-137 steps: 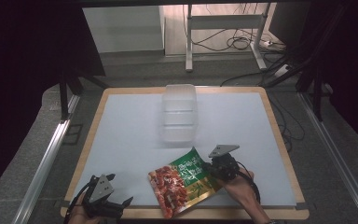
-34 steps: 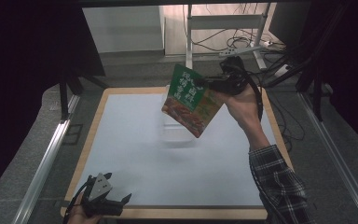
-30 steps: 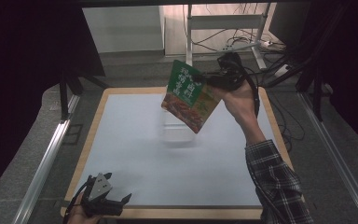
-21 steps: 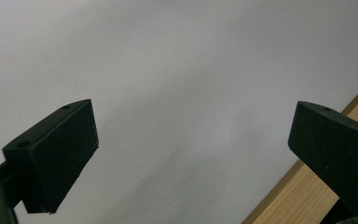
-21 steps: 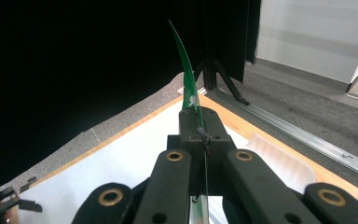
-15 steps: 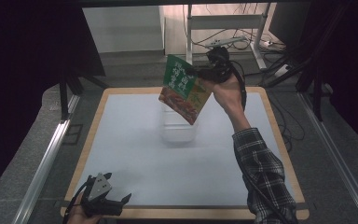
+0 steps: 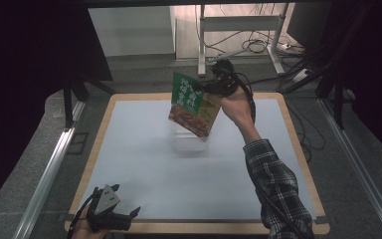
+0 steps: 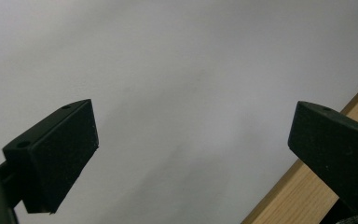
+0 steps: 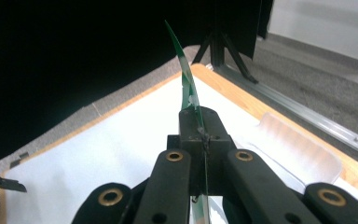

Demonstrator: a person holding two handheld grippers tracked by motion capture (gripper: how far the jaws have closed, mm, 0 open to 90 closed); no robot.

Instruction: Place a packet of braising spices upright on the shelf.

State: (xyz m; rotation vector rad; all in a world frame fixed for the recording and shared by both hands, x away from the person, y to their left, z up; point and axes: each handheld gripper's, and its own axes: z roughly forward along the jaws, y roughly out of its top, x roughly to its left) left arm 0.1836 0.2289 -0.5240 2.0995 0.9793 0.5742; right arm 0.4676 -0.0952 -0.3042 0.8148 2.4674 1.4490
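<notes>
- Pouch (image 7: pixel 192 105) was clamped in right tongs (image 7: pixel 210 87), hung tilted directly above clear box (image 7: pixel 189 142) near the board's far edge.
- Left tongs (image 7: pixel 110 215) were held released at near-left corner.

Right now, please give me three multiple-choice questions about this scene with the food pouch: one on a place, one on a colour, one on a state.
1. Where is the clear plastic container?
A. On the white table mat, below the raised pouch
B. On the grey floor
C. Between the left gripper's jaws

2. Which colour is the top part of the flat printed food pouch?
A. Blue
B. Green
C. Yellow

3. How are the jaws of the left gripper?
A. Shut on the pouch
B. Shut on nothing
C. Open, nothing between them

Answers: 1 A, it stands on the mat. 2 B, the upper print is green. 3 C, the left gripper view shows the pads wide apart over bare mat; the right gripper holds the pouch.
</notes>
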